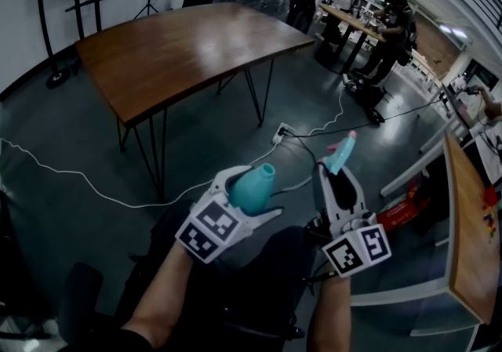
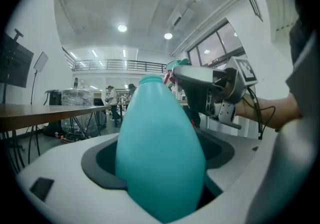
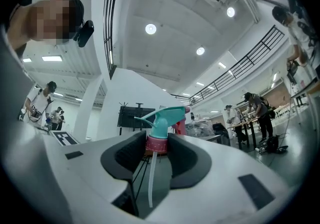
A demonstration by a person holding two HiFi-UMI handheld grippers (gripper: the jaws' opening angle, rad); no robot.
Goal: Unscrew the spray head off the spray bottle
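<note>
The spray bottle (image 1: 255,184) sits within the left tool (image 1: 249,195); the spray head (image 1: 342,151), apart, within the right tool (image 1: 336,172) beside it; a table (image 1: 180,52) stands beyond both.

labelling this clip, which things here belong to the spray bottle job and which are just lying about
Job: teal bottle in left gripper; spray head, already off, in right gripper.
Lying about: wooden table; white cable; power strip.
</note>
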